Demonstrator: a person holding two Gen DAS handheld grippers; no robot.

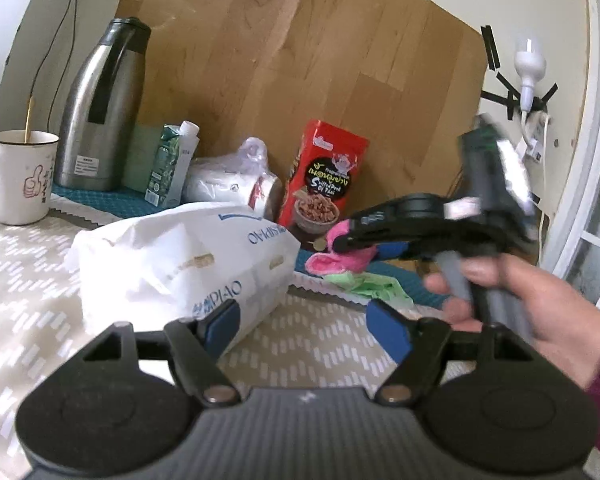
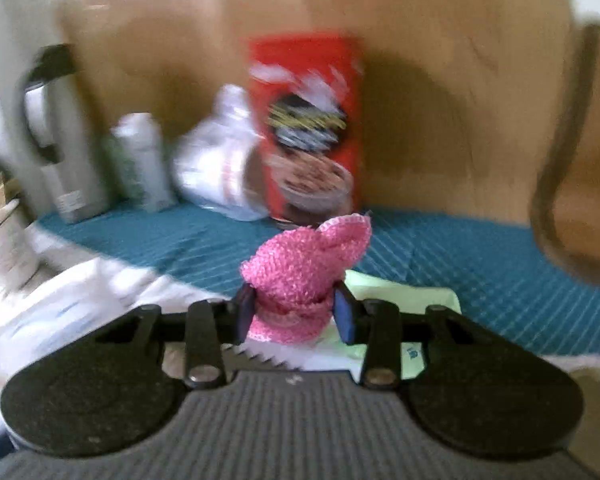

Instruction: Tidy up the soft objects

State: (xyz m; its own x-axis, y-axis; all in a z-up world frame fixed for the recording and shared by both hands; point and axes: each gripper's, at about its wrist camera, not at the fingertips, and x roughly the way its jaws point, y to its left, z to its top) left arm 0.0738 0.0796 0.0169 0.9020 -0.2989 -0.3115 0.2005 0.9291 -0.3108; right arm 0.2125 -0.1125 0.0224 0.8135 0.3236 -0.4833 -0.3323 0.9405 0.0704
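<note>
Blue-padded fingers of the right gripper (image 2: 295,314) are clamped on a pink knitted cloth (image 2: 306,264), held above a pale green cloth (image 2: 400,292) on the teal quilted mat (image 2: 460,264). Beside a white plastic bag (image 1: 180,256), the left gripper (image 1: 306,330) is seen spread wide, holding nothing.

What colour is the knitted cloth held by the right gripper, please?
Pink knitted cloth; clearest in the right wrist view.

White tissue pack (image 1: 180,256) blocks counter (image 1: 28,280) centre; behind it flask (image 1: 100,108), carton (image 1: 172,164), red box (image 1: 324,176) line the board. Bare counter left and in front of pack.
</note>
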